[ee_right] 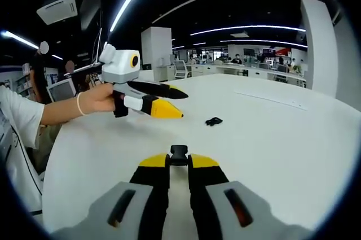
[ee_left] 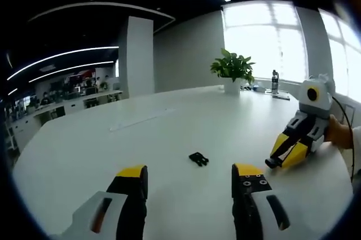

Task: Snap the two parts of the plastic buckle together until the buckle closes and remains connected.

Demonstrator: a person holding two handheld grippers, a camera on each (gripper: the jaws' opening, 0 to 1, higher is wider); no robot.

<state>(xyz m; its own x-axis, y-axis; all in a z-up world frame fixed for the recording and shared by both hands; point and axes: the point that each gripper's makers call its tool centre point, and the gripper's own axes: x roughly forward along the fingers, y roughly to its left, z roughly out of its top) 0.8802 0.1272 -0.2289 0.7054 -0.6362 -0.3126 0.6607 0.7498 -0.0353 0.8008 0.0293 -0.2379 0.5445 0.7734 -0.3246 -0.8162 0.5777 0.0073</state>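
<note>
My right gripper is clenched on one black buckle half; the other half lies far-centre on the white table, just ahead of my released left gripper, the nearer tool.

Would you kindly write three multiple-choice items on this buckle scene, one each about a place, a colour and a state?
1. Where is the loose buckle part?
A. On the white table
B. Beside the potted plant
C. In a person's bare hand

2. What colour are the claw tips?
A. Red
B. Yellow
C. Green

3. What is the right claw doing?
A. Open, holding nothing
B. Shut on the plant
C. Shut on the other buckle part

Answers: 1 A, it lies alone on the tabletop ahead of the open left claw; 2 B, yellow pads show in both views; 3 C, a black piece sits between its closed jaws.
</note>
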